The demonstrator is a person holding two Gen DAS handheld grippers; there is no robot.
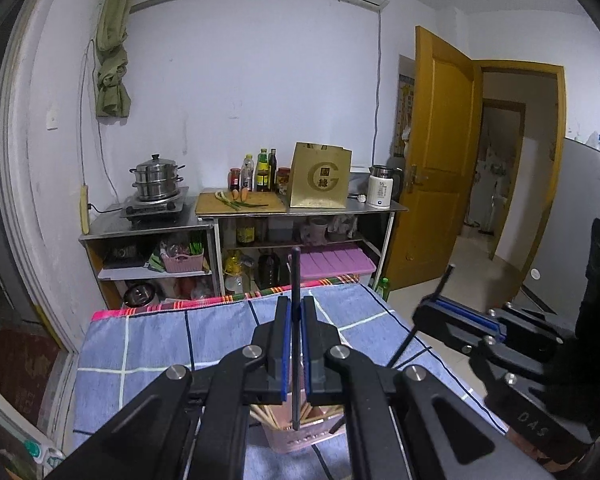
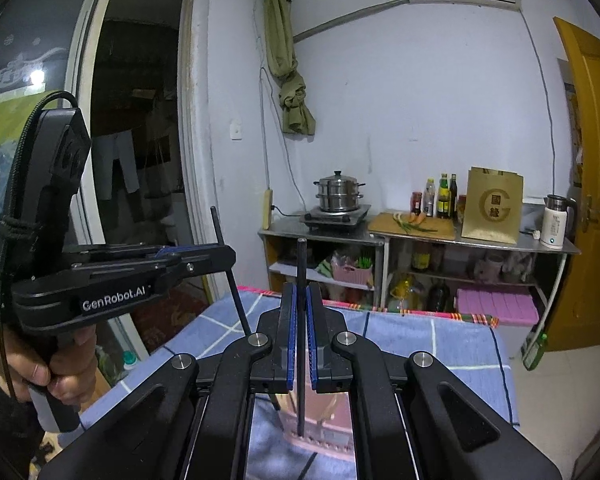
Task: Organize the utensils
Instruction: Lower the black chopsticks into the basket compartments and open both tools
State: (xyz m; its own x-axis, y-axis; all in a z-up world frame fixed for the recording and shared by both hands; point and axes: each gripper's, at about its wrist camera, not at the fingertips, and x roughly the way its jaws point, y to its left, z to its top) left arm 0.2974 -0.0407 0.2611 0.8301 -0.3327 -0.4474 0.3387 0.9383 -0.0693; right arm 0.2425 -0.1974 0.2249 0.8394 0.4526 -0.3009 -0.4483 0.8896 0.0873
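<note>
From the left wrist view, the left claw [image 1: 296, 320] is clamped on a black chopstick [image 1: 295, 280] held upright, its lower tip above the pink basket [image 1: 300, 438] of pale chopsticks [image 1: 266, 414] at the near edge of the blue checked desk [image 1: 160, 344]; the right claw [image 1: 434, 305] pinches a second chopstick [image 1: 444, 280] to the right. From the right wrist view, the right claw [image 2: 300, 312] grips its black chopstick [image 2: 301, 264] above the same basket [image 2: 324, 436]. Best to keep both sticks vertical and lower them slowly inside the rim.
</note>
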